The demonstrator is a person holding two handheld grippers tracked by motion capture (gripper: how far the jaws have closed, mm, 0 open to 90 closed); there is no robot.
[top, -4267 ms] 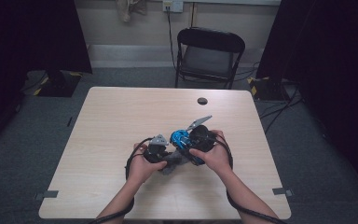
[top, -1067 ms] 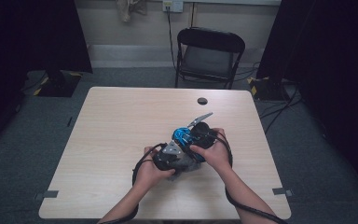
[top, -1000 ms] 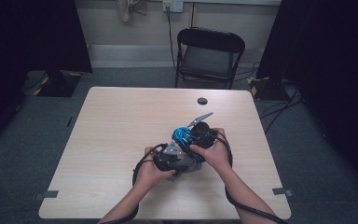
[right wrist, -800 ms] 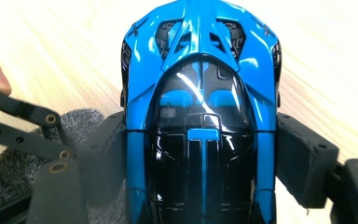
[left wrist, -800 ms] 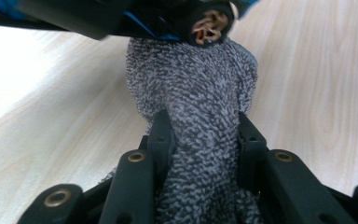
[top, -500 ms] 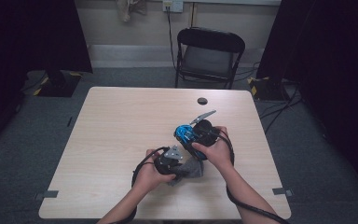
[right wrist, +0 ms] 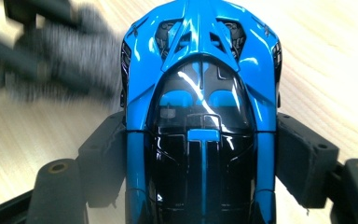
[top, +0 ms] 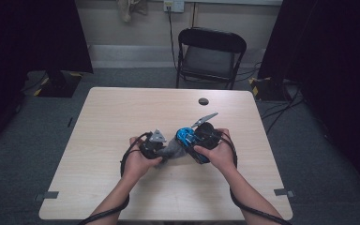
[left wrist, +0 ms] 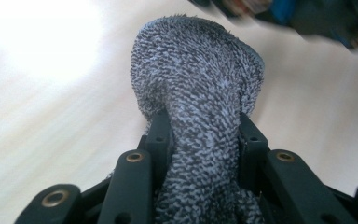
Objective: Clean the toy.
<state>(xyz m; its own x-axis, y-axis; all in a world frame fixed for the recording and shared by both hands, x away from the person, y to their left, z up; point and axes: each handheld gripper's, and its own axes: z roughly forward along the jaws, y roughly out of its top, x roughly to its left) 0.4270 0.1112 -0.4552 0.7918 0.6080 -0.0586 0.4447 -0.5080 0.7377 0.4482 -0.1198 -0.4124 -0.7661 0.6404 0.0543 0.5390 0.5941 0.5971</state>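
Right tool [right wrist: 200, 154] clenched on glossy blue-and-black toy car [right wrist: 200, 93], jaws pressing both flanks, car nose pointing away from tool, held over pale wooden surface [top: 122, 117]. Left tool [left wrist: 200, 140] clamped on bunched grey terry cloth [left wrist: 200, 93]; cloth bulges beyond jaw tips, just beside car, at mid surface.

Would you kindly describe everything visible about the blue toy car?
The toy car is a glossy blue and black model of a sports car, with a dark glazed cabin, blue seats inside and vents in the bodywork at its far end. It looks like hard shiny plastic or painted metal. The right hand-held gripper clamps it by both sides, lengthwise between the jaws, above the wooden table. A grey terry cloth, pinched in the left hand-held gripper, is beside it; whether they touch is unclear.
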